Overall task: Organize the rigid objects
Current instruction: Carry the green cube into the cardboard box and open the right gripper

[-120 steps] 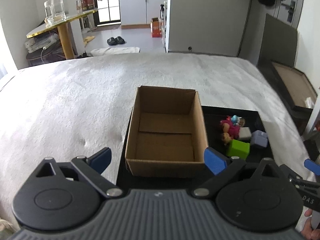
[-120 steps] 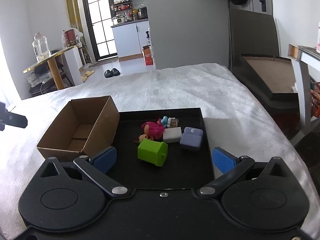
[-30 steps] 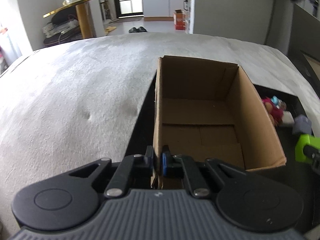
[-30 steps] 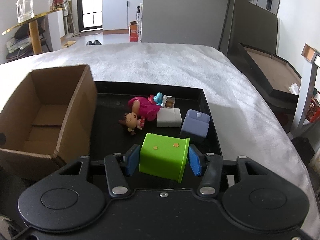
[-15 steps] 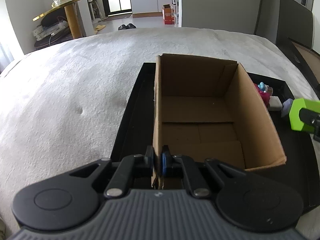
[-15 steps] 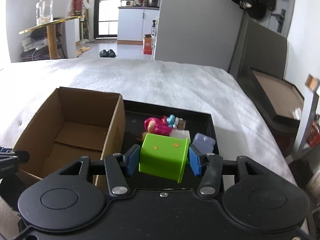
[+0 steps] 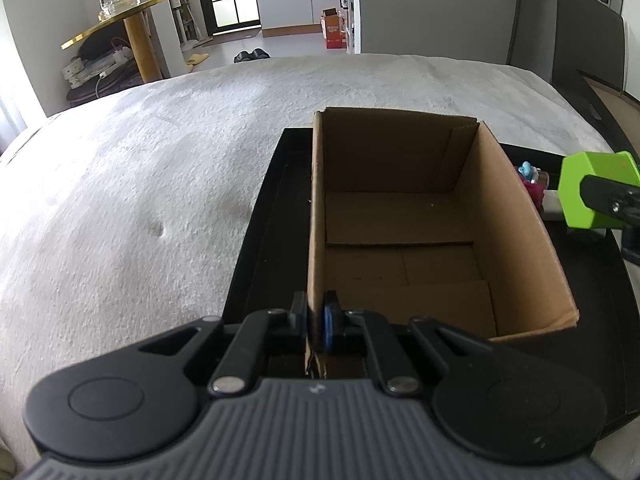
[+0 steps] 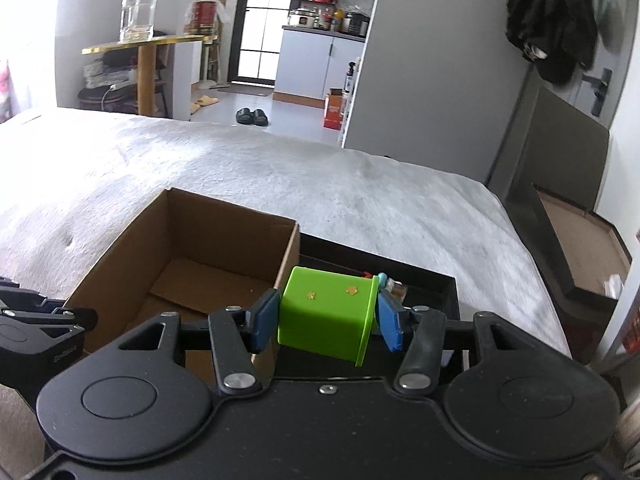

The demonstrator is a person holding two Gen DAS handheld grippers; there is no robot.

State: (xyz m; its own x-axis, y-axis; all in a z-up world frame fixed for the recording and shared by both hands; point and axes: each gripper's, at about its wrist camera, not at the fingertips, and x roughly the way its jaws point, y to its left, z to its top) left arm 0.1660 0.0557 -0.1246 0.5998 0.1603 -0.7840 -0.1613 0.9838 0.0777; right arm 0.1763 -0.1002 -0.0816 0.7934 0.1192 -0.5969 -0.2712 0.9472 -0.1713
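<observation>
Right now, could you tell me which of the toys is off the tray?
The green block, held between the right gripper jaws; the other toys lie on the black tray.

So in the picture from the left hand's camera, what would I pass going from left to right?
White bedcover → black tray → cardboard box, its left wall pinched in the left gripper → green block.

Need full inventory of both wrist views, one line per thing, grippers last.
cardboard box: 1, brown, open and empty, on tray's left part
green block: 1, lime with gold stars, held above the tray beside the box
tray: 1, black, on the bed
small toys: several, pink, blue, white, on tray right of box
bed cover: 1, white
glass jar: 1, clear, on gold side table
left gripper: shut on box's left wall
right gripper: shut on green block
</observation>
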